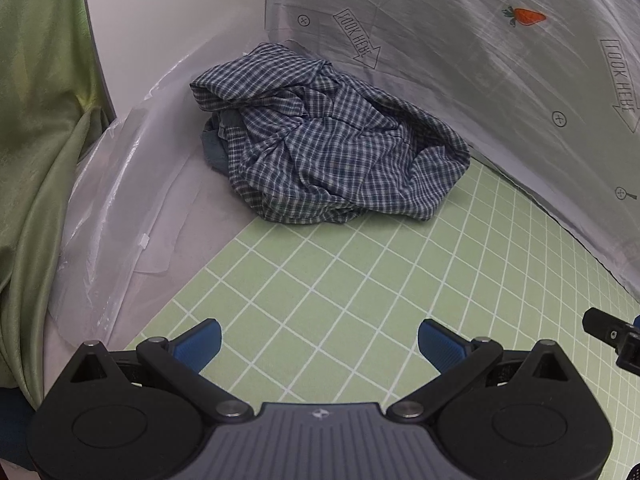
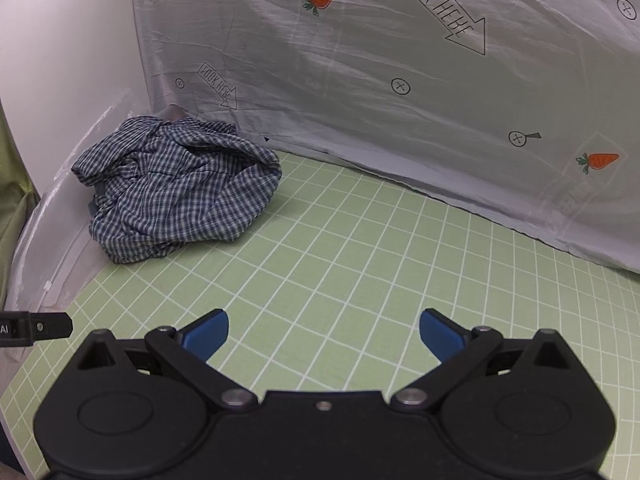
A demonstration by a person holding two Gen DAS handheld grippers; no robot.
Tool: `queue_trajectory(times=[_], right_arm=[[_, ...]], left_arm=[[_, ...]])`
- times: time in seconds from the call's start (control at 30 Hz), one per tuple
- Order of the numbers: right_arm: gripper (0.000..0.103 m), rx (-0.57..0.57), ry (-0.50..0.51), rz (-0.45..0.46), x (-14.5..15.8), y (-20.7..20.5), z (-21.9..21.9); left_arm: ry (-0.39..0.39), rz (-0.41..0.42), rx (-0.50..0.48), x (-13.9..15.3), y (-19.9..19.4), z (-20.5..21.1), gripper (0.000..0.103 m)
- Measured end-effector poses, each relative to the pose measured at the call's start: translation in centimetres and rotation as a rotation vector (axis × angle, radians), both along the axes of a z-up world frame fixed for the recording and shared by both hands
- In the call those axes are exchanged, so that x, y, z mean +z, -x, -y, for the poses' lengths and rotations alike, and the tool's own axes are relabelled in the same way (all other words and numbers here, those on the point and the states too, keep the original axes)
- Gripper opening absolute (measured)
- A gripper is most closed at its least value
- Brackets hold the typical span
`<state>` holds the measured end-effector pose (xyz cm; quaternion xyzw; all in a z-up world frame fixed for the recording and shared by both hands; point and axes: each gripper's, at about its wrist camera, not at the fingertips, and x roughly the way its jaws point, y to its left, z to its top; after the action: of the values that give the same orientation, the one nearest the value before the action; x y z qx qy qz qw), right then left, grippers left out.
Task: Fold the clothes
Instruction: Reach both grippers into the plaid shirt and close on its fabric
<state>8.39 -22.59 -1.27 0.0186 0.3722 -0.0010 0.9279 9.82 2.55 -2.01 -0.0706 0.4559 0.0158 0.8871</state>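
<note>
Grippers, left gripper (image 1: 319, 343) and right gripper (image 2: 323, 333), gape wide, empty, apart from crumpled shirt (image 1: 320, 140).

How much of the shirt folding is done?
None yet. The checked shirt lies crumpled in a heap at the far corner of the green grid mat. Nothing is in hand: the left tongs and right tongs are both open and hold nothing, short of the shirt. Spreading it flat and folding it are left.

Both black grippers have blue fingers (image 1: 202, 342) and silver pivot screws.
</note>
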Motion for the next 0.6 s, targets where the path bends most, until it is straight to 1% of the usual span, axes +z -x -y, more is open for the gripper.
queue_trajectory(times=[0.13,0.2,0.37,0.43,0.5,0.57,0.6], right_arm=[[0.103,-0.016,-0.008,-0.019,-0.7,-3.9,0.1],[0.103,-0.019,-0.015,-0.023,-1.1,-5.8,-0.1],[0.102,0.024,-0.019,-0.022,-2.1,-11.2,-1.6],[0.102,0.041,-0.028,-0.032,-2.8,-13.5,-2.5],[0.102,0.058,-0.044,-0.047,-3.6,-15.9,-3.5],[0.101,0.073,-0.057,-0.065,-4.6,-18.1,-4.5],[0.097,0.075,-0.061,-0.075,-5.1,-19.1,-5.1]], left_arm=[[0.002,-0.030,0.019,-0.9,-3.4,-1.0,0.102],[0.011,-0.042,0.045,-1.5,-5.4,-1.9,0.102],[0.023,-0.070,0.117,-2.9,-10.6,-4.3,0.096],[0.022,-0.081,0.140,-3.7,-12.5,-5.4,0.093],[0.023,-0.090,0.159,-4.4,-14.5,-6.4,0.088],[0.025,-0.092,0.171,-4.9,-16.0,-6.9,0.085],[0.027,-0.093,0.175,-5.2,-16.7,-7.2,0.082]])
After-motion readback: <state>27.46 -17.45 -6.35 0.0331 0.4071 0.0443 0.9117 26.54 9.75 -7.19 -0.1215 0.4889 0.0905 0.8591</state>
